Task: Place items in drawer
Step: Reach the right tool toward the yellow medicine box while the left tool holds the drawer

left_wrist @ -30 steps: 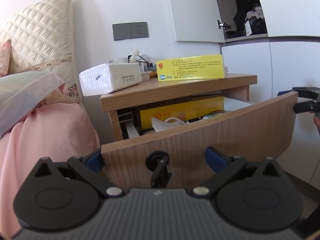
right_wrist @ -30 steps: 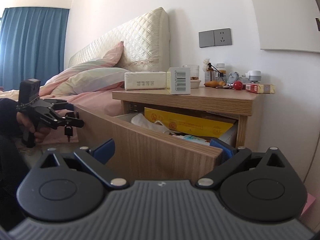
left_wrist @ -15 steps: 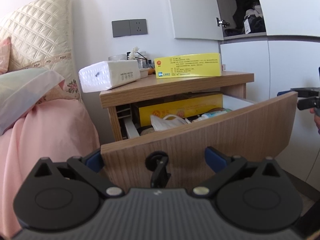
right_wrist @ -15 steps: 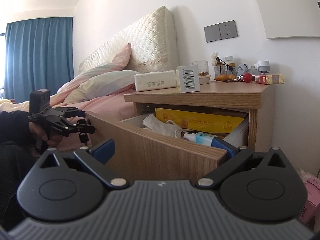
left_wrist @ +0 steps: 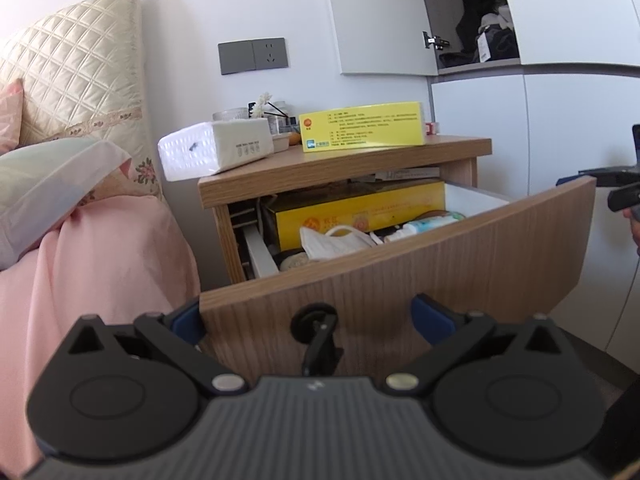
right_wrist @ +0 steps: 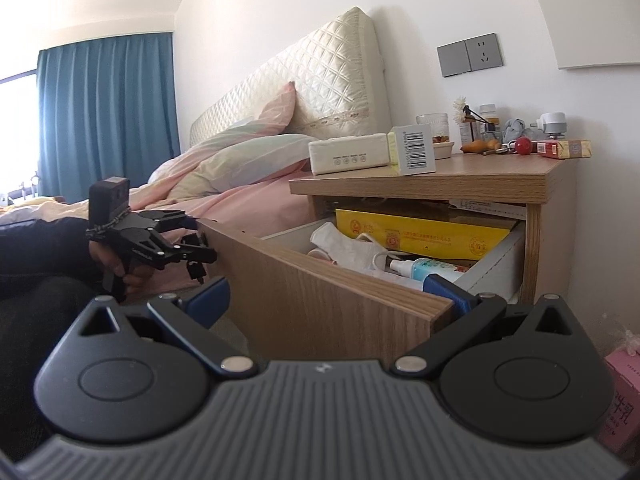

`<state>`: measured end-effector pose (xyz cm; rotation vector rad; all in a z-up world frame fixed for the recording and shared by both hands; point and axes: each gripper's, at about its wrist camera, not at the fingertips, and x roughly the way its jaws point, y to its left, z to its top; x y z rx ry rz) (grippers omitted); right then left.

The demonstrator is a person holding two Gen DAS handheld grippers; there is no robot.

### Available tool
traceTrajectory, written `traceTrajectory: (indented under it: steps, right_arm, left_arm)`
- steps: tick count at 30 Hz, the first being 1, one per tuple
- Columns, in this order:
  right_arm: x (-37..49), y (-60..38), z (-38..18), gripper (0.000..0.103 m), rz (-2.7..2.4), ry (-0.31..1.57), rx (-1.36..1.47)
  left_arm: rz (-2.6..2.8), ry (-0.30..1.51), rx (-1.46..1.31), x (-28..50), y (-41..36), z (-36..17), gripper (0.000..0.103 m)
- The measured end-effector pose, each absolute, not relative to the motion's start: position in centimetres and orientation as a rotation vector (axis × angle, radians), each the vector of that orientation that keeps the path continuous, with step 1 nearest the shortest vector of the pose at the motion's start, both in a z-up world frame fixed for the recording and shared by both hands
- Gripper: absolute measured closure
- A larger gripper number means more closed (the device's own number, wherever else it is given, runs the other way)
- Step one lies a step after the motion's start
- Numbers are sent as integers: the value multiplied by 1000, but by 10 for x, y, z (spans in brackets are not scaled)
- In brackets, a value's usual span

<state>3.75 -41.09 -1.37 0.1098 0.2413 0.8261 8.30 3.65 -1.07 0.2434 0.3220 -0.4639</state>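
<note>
**Open bedside drawer flanked by two hand-held grippers**

Left wrist view: The left gripper point(left_wrist: 312, 316) faces the wood-grain front panel of the drawer point(left_wrist: 400, 276); its blue-tipped fingers point(left_wrist: 430, 316) are spread wide, and a small black key point(left_wrist: 318, 338) hanging from the panel's lock sits between them, ungrasped. The drawer is pulled out of the nightstand point(left_wrist: 344, 168). Inside lie a flat yellow carton point(left_wrist: 360, 216), a crumpled white face mask point(left_wrist: 336, 242) and a slim white tube point(left_wrist: 428, 225). On the smooth top stand a soft white tissue pack point(left_wrist: 216, 150) and an upright yellow box point(left_wrist: 362, 127). The right gripper point(left_wrist: 612, 184) shows at the frame's edge beside the panel's far corner.

Right wrist view: The right gripper point(right_wrist: 328, 292) straddles the panel's cut end, fingers released, gripping nothing. The drawer point(right_wrist: 320, 284) shows white inner walls and a clear spray bottle point(right_wrist: 424, 268). A hand point(right_wrist: 116, 264) holds the black left gripper point(right_wrist: 192, 250) at the panel's other end. A quilted cream headboard point(right_wrist: 320, 84) and pink bedding point(right_wrist: 240, 196) lie behind.
</note>
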Motion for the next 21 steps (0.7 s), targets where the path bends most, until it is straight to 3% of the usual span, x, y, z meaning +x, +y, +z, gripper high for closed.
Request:
traceTrajectory:
  steps: [21]
  right_arm:
    - [25,-392,0,0,725,164,11]
  left_arm:
    - [-474,292,217,74,39,-2,0]
